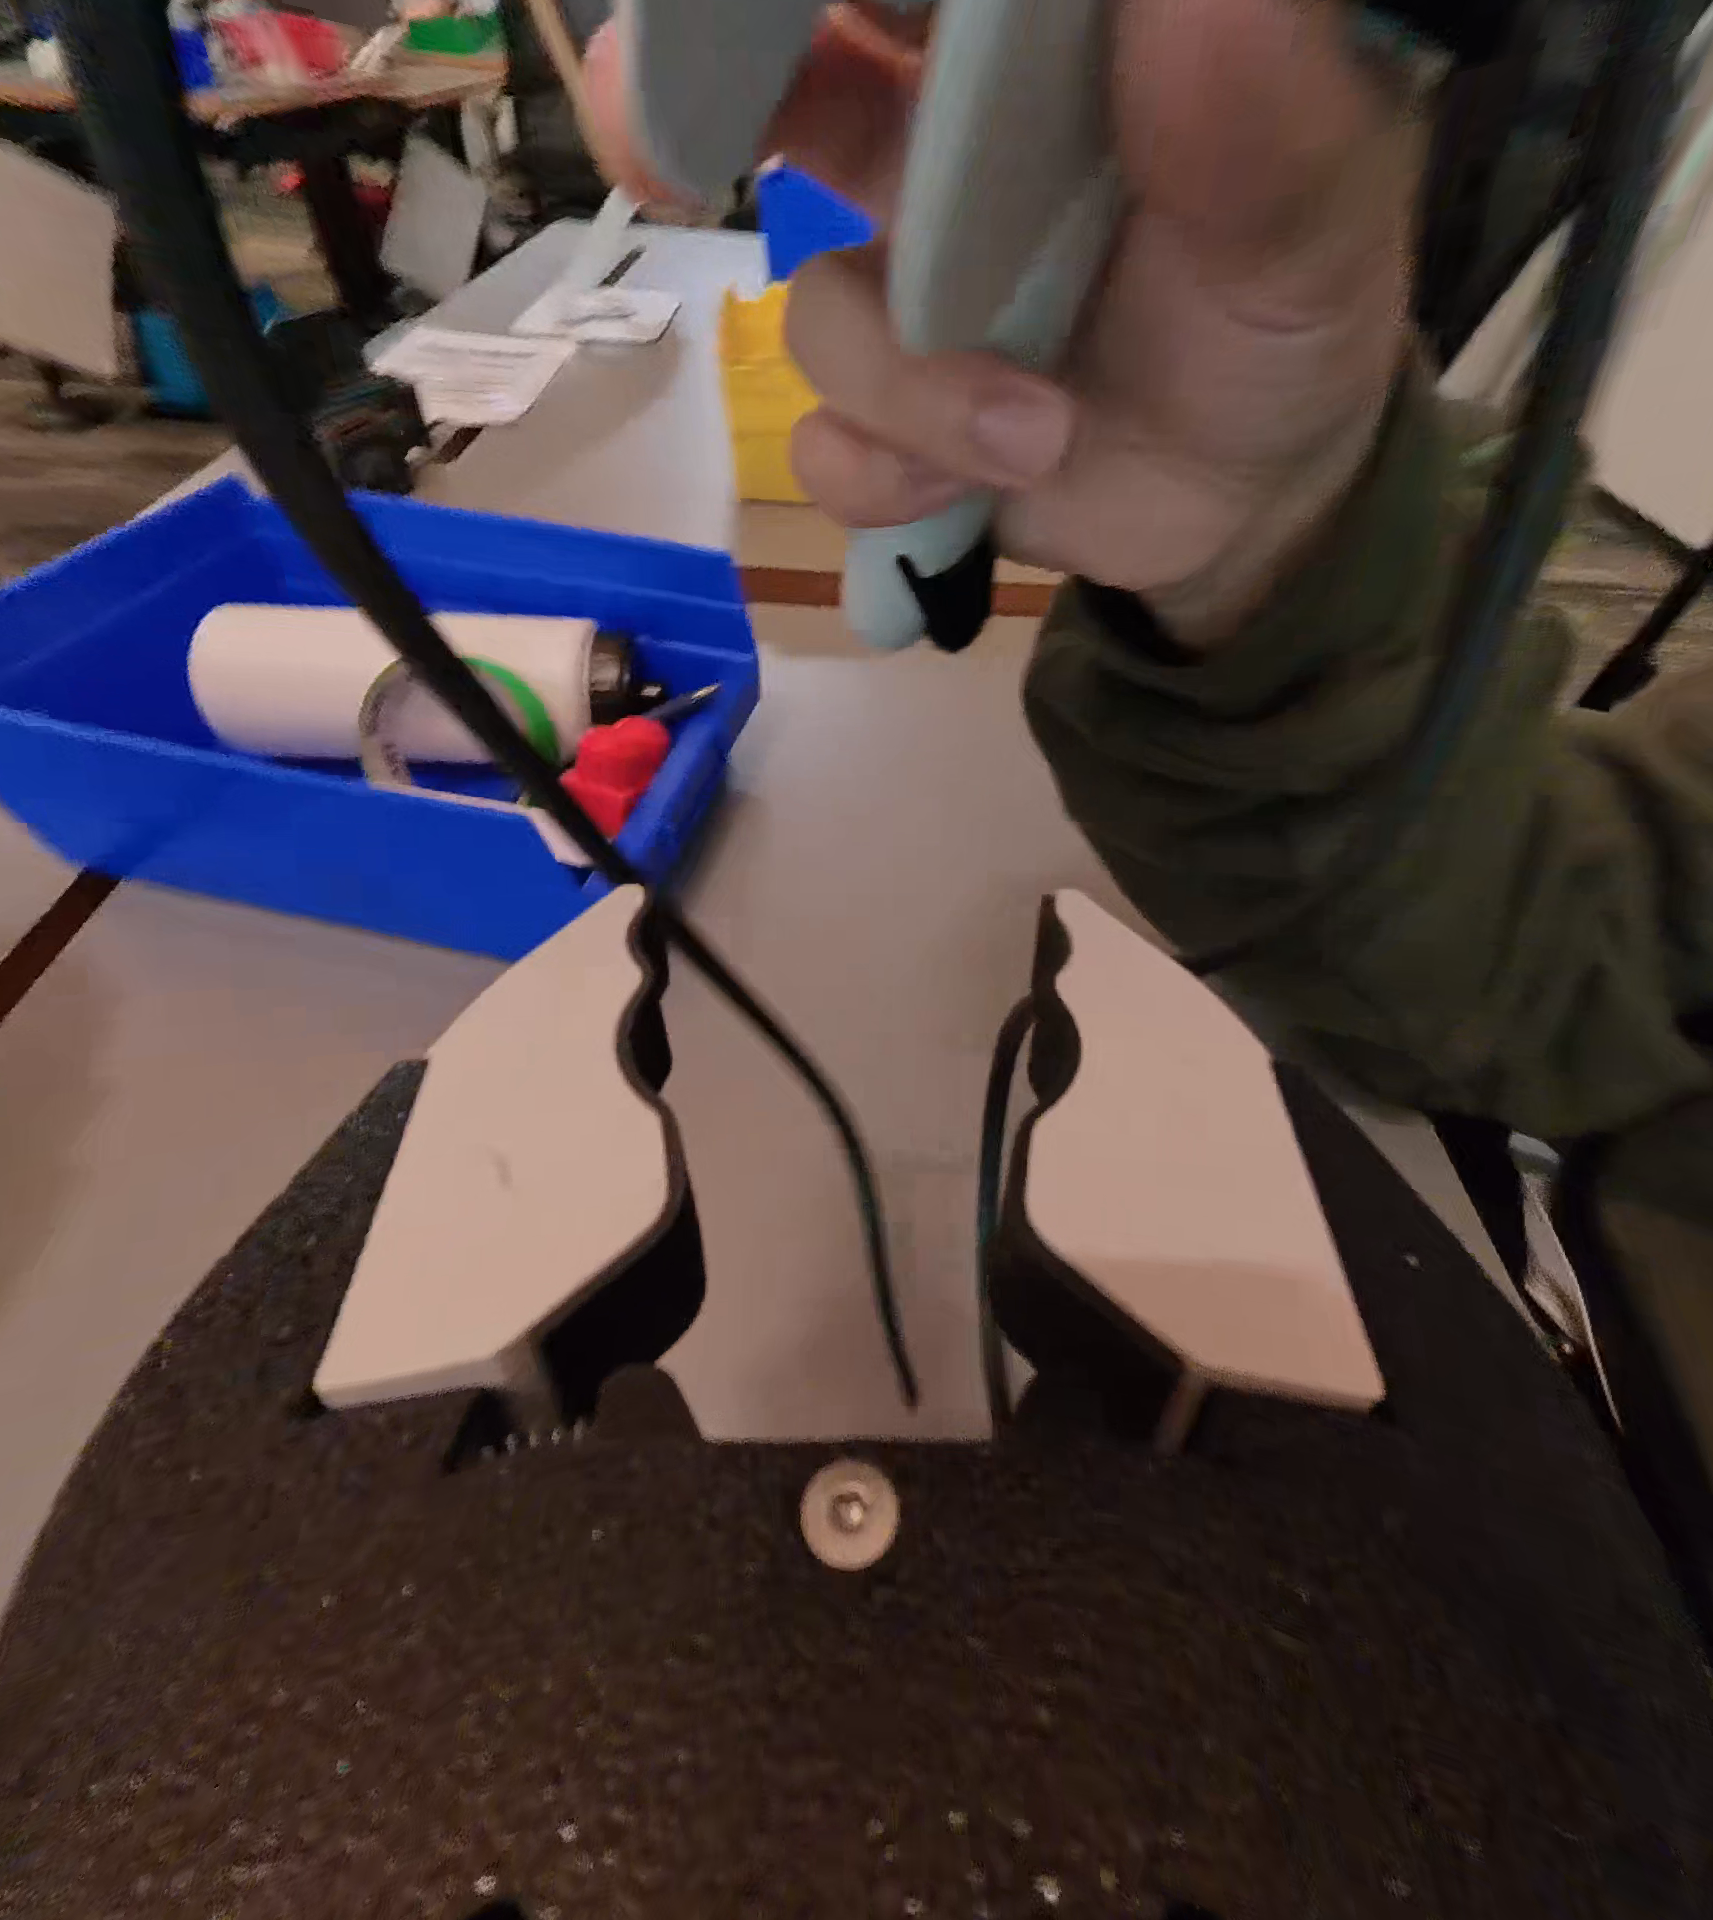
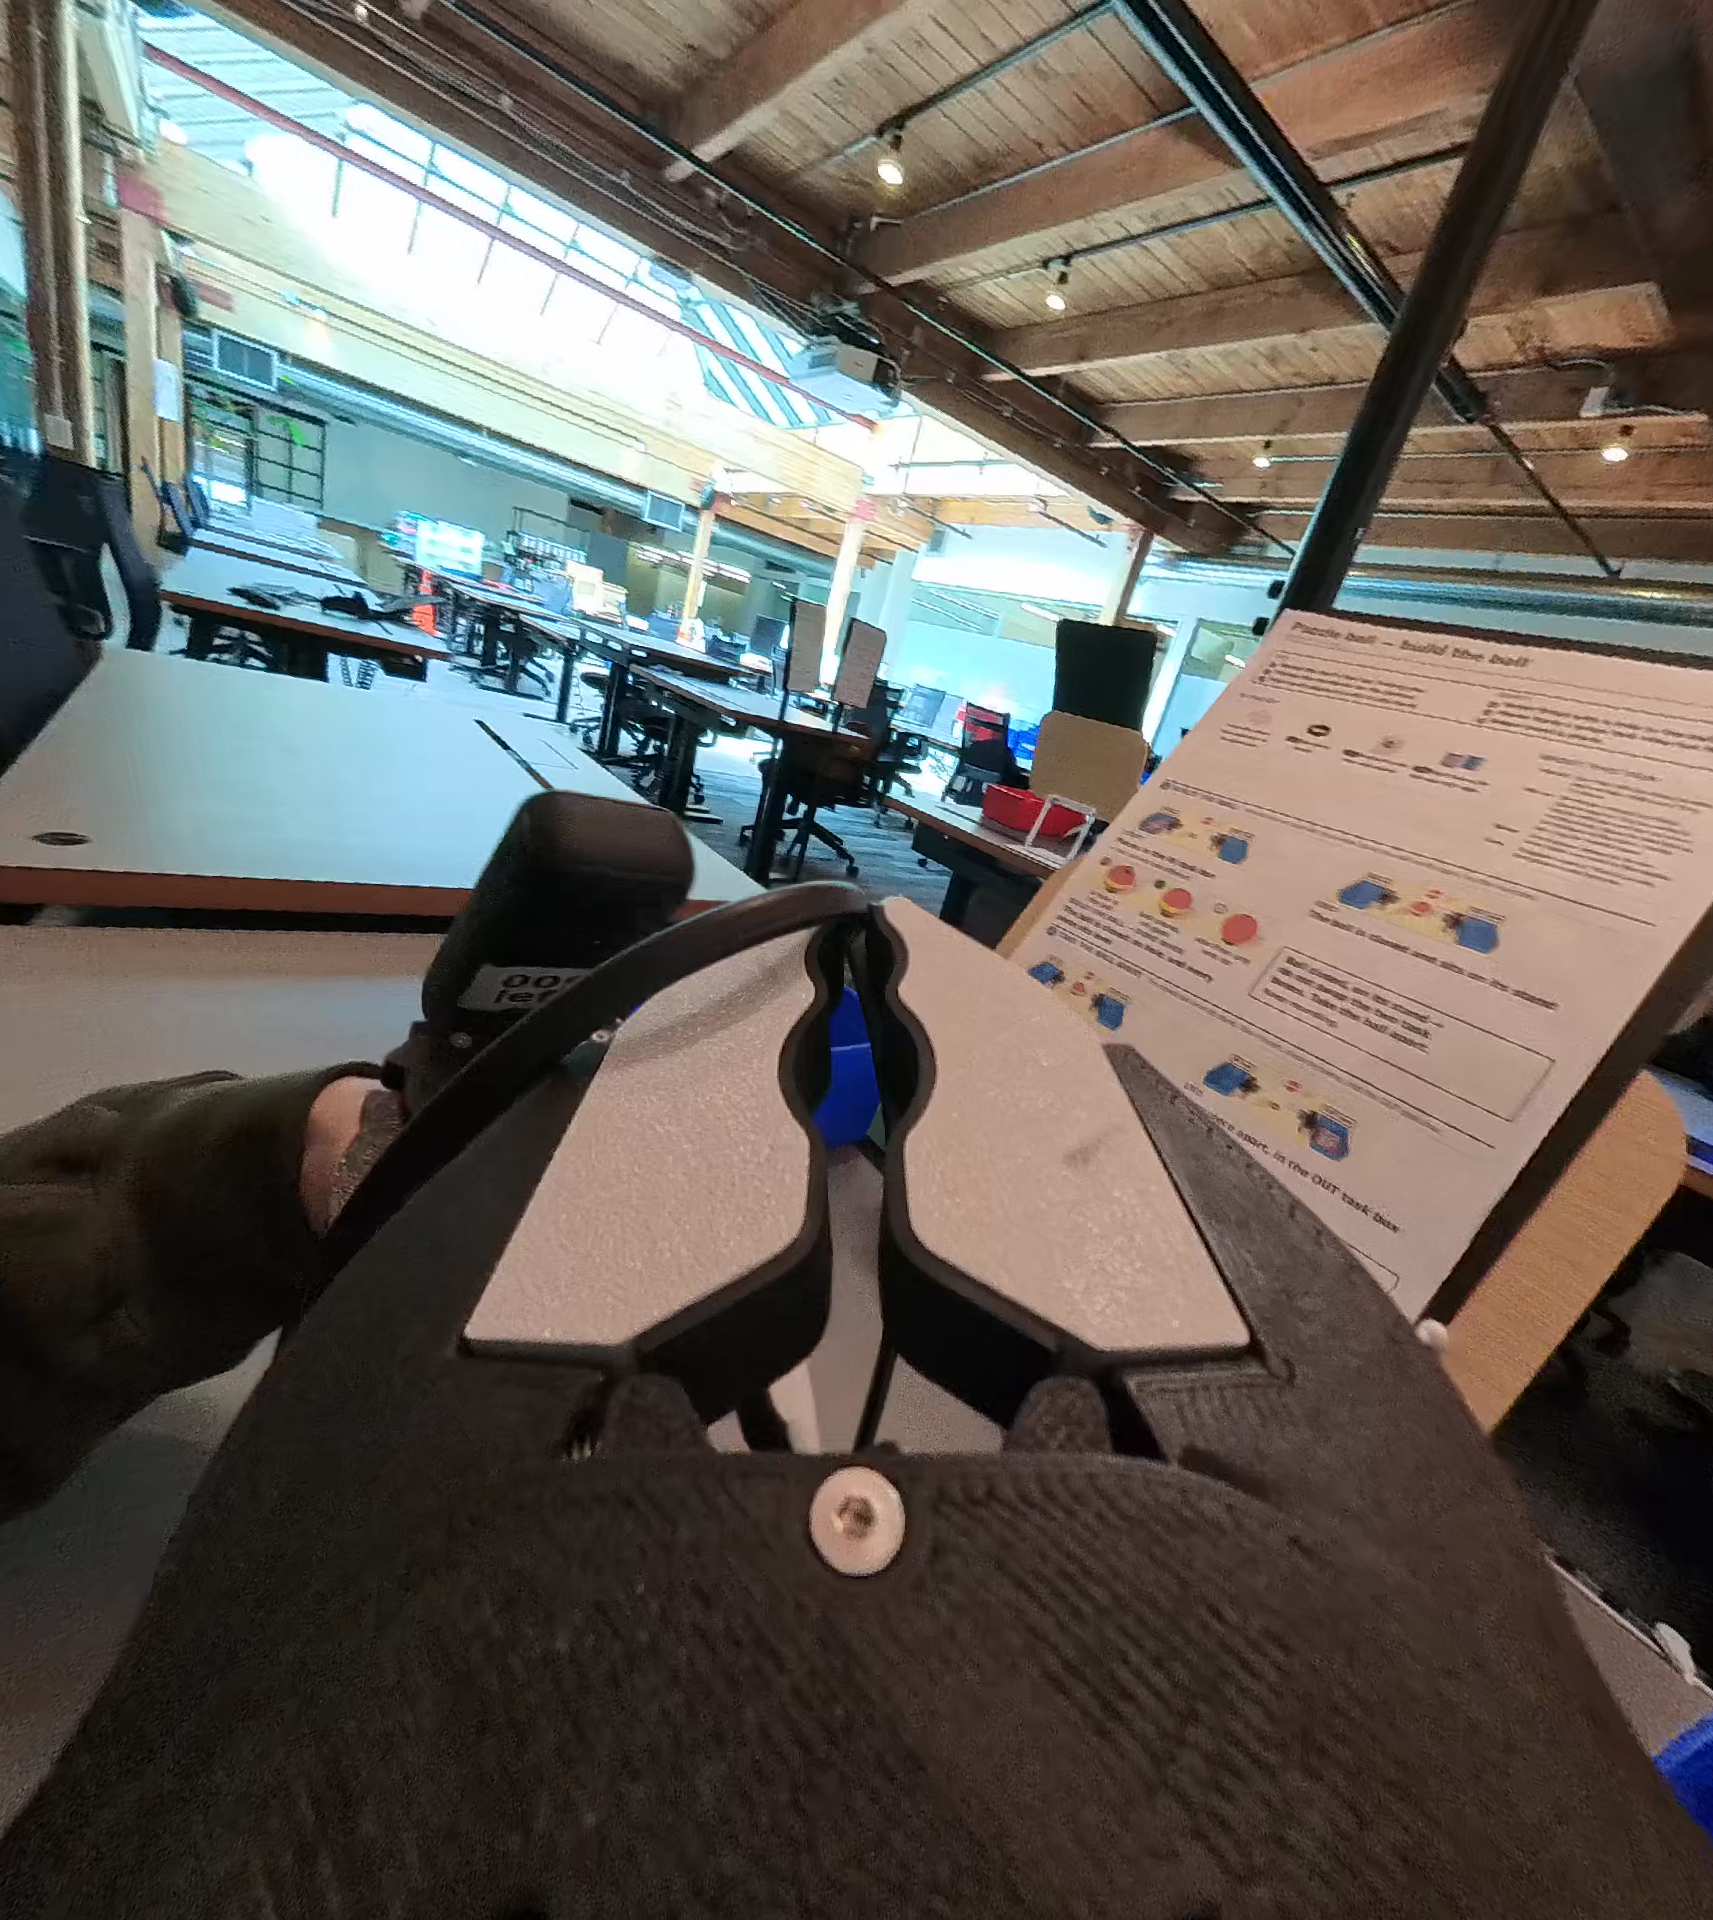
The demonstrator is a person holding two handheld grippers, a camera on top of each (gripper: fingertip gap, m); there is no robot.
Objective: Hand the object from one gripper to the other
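Blue bin (image 1: 239, 831) with white cylinder (image 1: 312, 675) and red piece (image 1: 618, 764); left jaws wide, right jaws pinching black cable (image 2: 623, 997).

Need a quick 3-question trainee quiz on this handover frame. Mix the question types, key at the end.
1. True or false: the left gripper is open, with its fingers well apart.
2. Where does the red piece lie?
A) in the blue bin
B) on the yellow block
C) between the left gripper's fingers
3. Fill in: the right gripper is closed at its tips on a ____.

Key: 1 true. 2 A. 3 black cable, which arcs in from the left and runs down through the narrow gap between the fingers.
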